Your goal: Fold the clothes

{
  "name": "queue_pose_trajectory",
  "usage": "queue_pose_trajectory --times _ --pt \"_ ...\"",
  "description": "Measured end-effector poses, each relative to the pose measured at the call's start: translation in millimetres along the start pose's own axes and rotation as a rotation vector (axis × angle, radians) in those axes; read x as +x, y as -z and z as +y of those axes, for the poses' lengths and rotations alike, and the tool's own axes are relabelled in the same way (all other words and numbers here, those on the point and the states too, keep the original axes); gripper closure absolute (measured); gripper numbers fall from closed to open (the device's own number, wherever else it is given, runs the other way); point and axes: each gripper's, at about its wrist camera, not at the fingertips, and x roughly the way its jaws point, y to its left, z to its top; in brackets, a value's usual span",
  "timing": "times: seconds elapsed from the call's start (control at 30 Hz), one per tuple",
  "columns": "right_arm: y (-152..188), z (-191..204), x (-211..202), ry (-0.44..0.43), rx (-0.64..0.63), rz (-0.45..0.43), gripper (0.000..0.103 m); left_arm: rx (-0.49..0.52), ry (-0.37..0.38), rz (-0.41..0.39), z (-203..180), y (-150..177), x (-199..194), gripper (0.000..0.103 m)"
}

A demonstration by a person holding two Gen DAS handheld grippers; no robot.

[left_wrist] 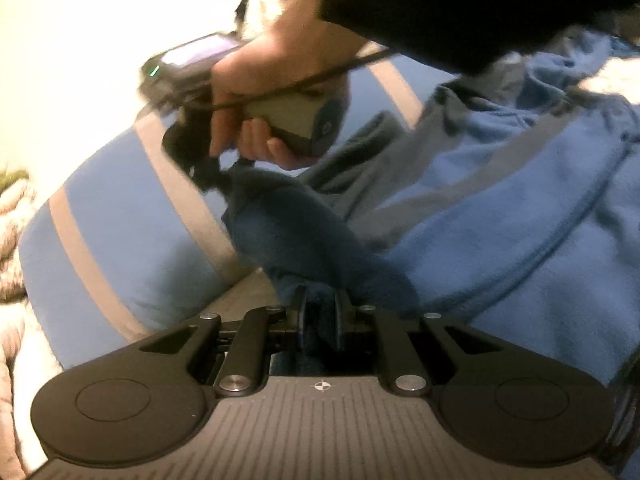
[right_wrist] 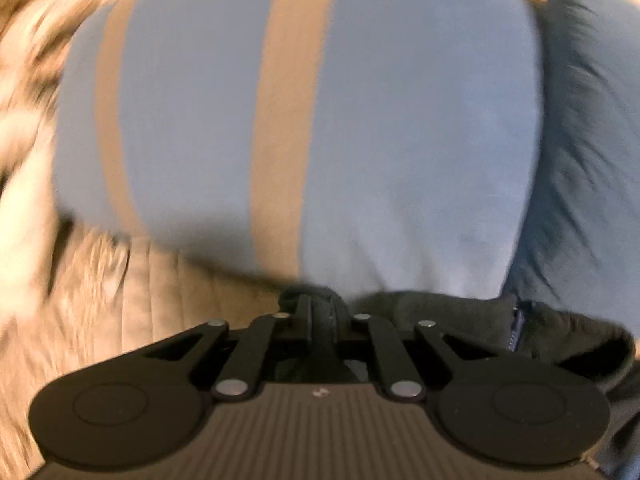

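At the bottom of the left wrist view sits the black left gripper (left_wrist: 320, 316), and its two fingers are pinched tight on a fold of the soft blue fleece jacket with grey stripes (left_wrist: 500, 216). The dark fold rises up from the fingers toward the middle of the frame. The rest of the jacket fills the right side and the lower left, spread over a pale quilted blanket (left_wrist: 12, 216) that shows at the left edge. In the upper middle of this view, the person's bare right hand (left_wrist: 272, 92) grips the grey handle of the other tool, and a dark sleeve (left_wrist: 460, 4) comes in from the upper right. A small green light glows on that tool, in the upper left part of the frame. In the right wrist view, the black right gripper (right_wrist: 318, 316) is low in the frame, clamped on a dark grey edge of the same jacket (right_wrist: 400, 128). The blue cloth with two tan-looking stripes fills the top and middle. The quilted blanket (right_wrist: 100, 300) lies at the lower left. This view is blurry. No writing or brand name can be read anywhere.
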Motion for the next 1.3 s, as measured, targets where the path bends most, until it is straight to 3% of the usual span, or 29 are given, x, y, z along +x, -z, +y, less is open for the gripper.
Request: queue_pose_trajectory --times 0.03,0.1,0.17,0.2,0.3,0.47,0.53,0.57,0.6,0.63,0.67,0.87,0.9,0.97,1.07,1.13,1.2,1.27,1.3 --pt "-3 -4 -3 -0.010 0.040 -0.020 0.093 -0.004 0.004 0.001 0 0 -1 0.090" --pt "-10 -8 -12 0.002 0.088 -0.058 0.074 -0.007 0.011 0.001 -2 0 -1 0.090" --pt "-18 -4 -23 0.053 0.060 -0.029 0.030 0.017 0.008 -0.005 -7 2 -1 0.090" --pt "-19 0 -26 0.087 0.046 0.022 0.022 0.024 0.013 -0.008 -8 2 0 0.090" --pt "-21 10 -35 0.186 0.004 0.175 0.017 0.062 0.012 -0.022 -16 1 0 0.090" --pt "-3 28 -39 0.215 0.032 0.319 0.009 0.137 0.004 -0.041 -31 0 0 0.090" --pt "7 32 -28 0.231 0.068 0.362 0.009 0.159 -0.006 -0.044 -36 1 0 0.090" --pt "15 32 -24 0.237 0.074 0.369 0.016 0.164 -0.013 -0.042 -36 2 -1 0.090" --pt "19 28 -19 0.213 0.100 0.357 0.030 0.168 -0.020 -0.041 -36 3 -2 0.089" --pt "23 24 -13 0.189 0.126 0.346 0.070 0.165 -0.028 -0.037 -34 4 -3 0.089" --pt "27 20 -8 0.165 0.154 0.334 0.082 0.147 -0.041 -0.030 -28 6 -4 0.089" --pt "21 -18 -7 0.065 0.382 0.240 0.085 -0.114 -0.049 0.059 33 13 -13 0.094" --pt "18 -18 -9 0.070 0.379 0.226 0.085 -0.139 -0.035 0.061 39 14 -19 0.101" --pt "14 -19 -12 0.073 0.378 0.208 0.085 -0.154 -0.015 0.030 45 16 -33 0.099" --pt "12 -20 -14 0.073 0.376 0.210 0.085 -0.032 -0.060 -0.002 37 20 -42 0.091" --pt "11 -20 -15 0.074 0.374 0.215 0.085 0.100 -0.088 0.021 24 25 -36 0.056" --pt "10 -20 -16 0.075 0.372 0.220 0.085 0.199 -0.086 0.037 11 30 -25 0.051" --pt "9 -21 -18 0.070 0.375 0.224 0.085 0.230 -0.078 0.027 3 35 -15 0.046" --pt "8 -20 -19 0.072 0.371 0.224 0.085 0.240 -0.083 0.021 -1 36 -11 0.039"
